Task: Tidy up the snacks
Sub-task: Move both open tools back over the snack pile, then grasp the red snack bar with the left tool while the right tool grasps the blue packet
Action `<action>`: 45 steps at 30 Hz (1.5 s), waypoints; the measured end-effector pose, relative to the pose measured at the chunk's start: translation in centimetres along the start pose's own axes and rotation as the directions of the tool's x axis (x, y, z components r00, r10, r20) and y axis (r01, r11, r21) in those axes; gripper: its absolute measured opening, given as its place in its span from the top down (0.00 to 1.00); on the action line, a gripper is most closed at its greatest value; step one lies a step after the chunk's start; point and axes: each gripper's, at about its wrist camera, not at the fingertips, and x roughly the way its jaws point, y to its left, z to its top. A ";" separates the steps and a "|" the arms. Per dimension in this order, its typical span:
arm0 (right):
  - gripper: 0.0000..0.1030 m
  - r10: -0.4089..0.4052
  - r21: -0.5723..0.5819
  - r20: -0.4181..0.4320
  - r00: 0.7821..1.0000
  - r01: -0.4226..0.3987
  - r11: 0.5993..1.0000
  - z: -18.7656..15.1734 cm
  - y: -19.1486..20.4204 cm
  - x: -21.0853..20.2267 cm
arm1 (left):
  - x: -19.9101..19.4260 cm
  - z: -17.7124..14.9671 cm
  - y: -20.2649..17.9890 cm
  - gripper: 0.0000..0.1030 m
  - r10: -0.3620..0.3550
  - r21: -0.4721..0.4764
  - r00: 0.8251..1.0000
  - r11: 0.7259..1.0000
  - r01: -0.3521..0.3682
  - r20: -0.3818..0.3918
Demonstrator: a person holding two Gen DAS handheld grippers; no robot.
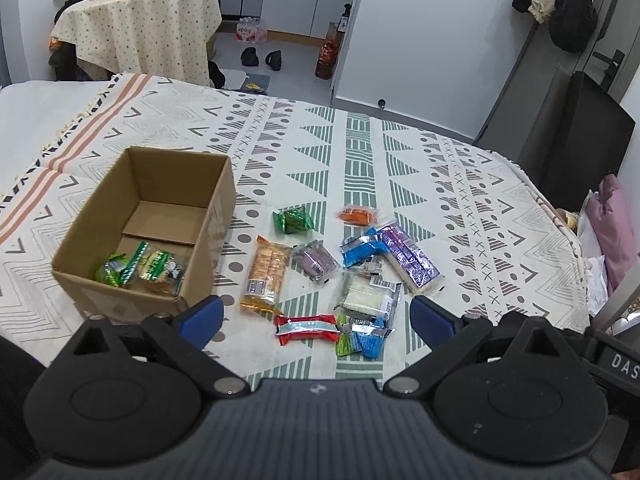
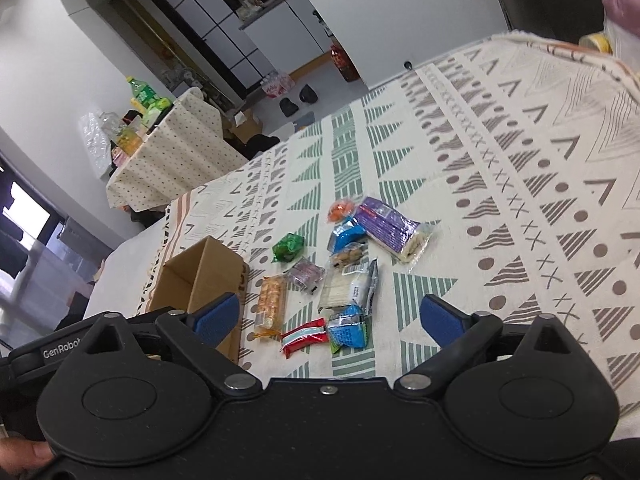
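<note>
An open cardboard box (image 1: 208, 216) (image 2: 208, 276) sits on the patterned cloth, with a few green and yellow snack packets (image 1: 140, 270) inside. Loose snacks lie to its right: an orange cracker pack (image 1: 266, 276) (image 2: 271, 306), a red bar (image 1: 306, 328) (image 2: 303, 337), a green packet (image 1: 293, 220) (image 2: 288, 247), a long purple pack (image 1: 408, 260) (image 2: 390, 228), a white pack (image 1: 366, 296) (image 2: 348, 286), blue packets (image 1: 358, 250). My left gripper (image 1: 316, 320) hangs open above the near snacks, holding nothing. My right gripper (image 2: 330, 316) is also open and empty, over the red bar.
The patterned cloth (image 1: 360, 152) covers a bed or table; its right edge (image 1: 560, 216) drops off by pink bedding (image 1: 612, 232). Beyond stands a small table with a dotted cloth (image 1: 152, 28) holding bottles. Shoes (image 1: 262, 57) lie on the floor.
</note>
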 end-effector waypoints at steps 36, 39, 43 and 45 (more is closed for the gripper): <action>0.28 -0.055 0.142 -0.280 0.958 0.098 0.985 -0.2 -3.3 13.5 | 16.5 -4.1 1.8 0.26 0.010 -0.114 0.988 0.993 -0.027 -0.154; 0.28 -0.051 0.138 -0.286 0.957 0.093 0.986 -0.3 -3.2 13.6 | 16.5 -4.1 1.5 0.44 0.023 -0.114 0.989 0.993 -0.040 -0.147; 0.29 -0.049 0.116 -0.308 0.950 0.088 0.989 -0.4 -2.6 14.3 | 16.1 -3.8 1.6 0.61 -0.001 -0.128 0.990 0.992 -0.018 -0.143; 0.30 -0.050 0.108 -0.310 0.949 0.087 0.990 -0.6 -2.5 14.4 | 15.8 -3.6 1.7 0.67 -0.007 -0.141 0.990 0.990 -0.013 -0.141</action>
